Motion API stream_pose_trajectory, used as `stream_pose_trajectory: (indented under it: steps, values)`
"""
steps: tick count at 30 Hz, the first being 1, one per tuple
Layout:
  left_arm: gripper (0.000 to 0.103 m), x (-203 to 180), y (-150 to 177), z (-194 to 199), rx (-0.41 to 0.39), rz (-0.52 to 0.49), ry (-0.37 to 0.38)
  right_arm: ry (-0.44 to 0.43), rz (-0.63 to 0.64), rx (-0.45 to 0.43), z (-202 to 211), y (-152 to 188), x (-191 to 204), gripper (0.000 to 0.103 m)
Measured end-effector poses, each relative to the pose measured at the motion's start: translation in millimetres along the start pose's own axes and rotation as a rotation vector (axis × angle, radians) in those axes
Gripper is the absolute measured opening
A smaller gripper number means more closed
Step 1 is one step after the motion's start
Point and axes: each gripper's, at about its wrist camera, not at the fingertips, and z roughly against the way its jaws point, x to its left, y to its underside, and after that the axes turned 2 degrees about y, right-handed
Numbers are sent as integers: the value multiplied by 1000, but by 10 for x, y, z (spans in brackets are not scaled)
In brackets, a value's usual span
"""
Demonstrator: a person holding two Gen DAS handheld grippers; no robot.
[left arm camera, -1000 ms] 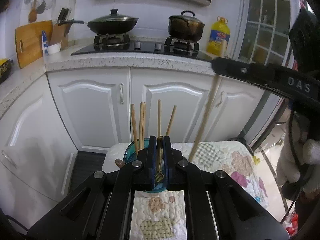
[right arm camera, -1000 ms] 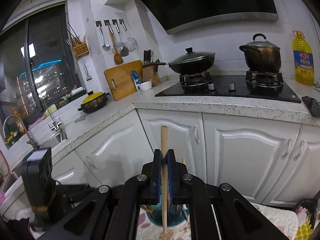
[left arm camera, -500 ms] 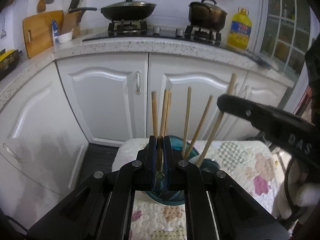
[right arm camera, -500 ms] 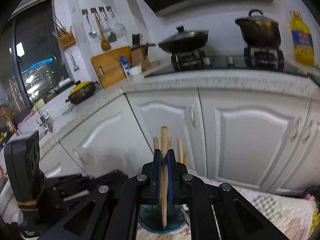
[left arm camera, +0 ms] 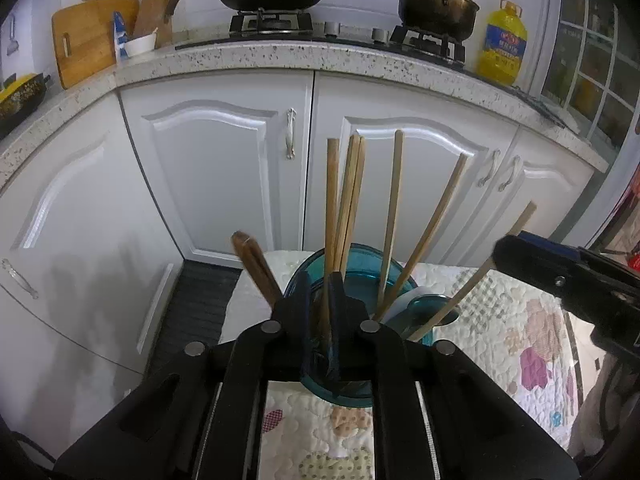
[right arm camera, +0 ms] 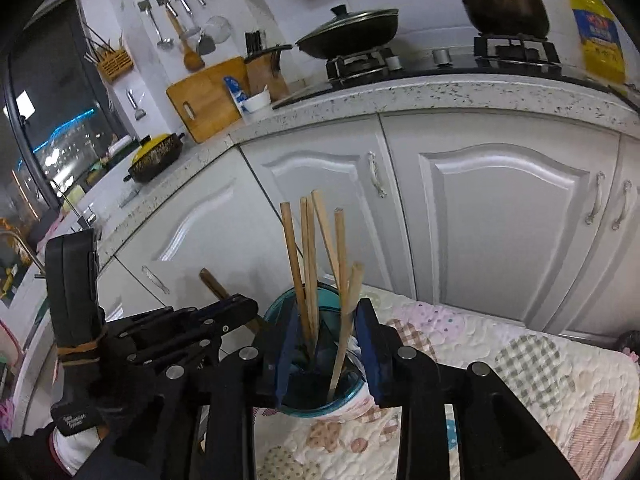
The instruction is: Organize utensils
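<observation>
Both of your claws have just let go. A second ago each was clenched on a slim utensil above the round teal glass cup (left arm camera: 360,250). Since then both have come down over the cup and their jaws have been opening. The right claw (right arm camera: 328,340) now stands well apart around a pale wooden chopstick (right arm camera: 347,312). Neither blue pad presses on it, and it leans free with its lower end inside the cup. The left claw (left arm camera: 320,292) is only narrowly parted, so count it as released too. A brownish stick shows in its gap, but you cannot tell from here whether that is the piece it carried or one already standing in the cup. For the task, this looks like a finished delivery: both pieces are probably in the cup, so you can likely lift clear and look for whatever is still loose. The cup stands on the table's quilted patchwork cloth (left arm camera: 520,320), directly under both claws. From the left wrist view you can count one cup and six pale chopsticks, two of them pressed together. There is also one dark brown wooden handle (left arm camera: 254,264) leaning out to the left and one grey-teal spoon bowl (left arm camera: 426,308). A white piece beside the spoon is too hidden to name.
</observation>
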Motion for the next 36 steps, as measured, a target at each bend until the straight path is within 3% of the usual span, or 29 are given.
stream_pose_trajectory:
  steps: [3,11,36]
  values:
    - [26,-24,-8,98,-17,1,10,8,2,-15,109,22,-11,29]
    - [40,-118,34,381,-81,-27,-8,30,-23,-32,310,93,-52,31]
    - [41,-223,455,670,-104,6,-34,125,49,-24,503,531,205,41]
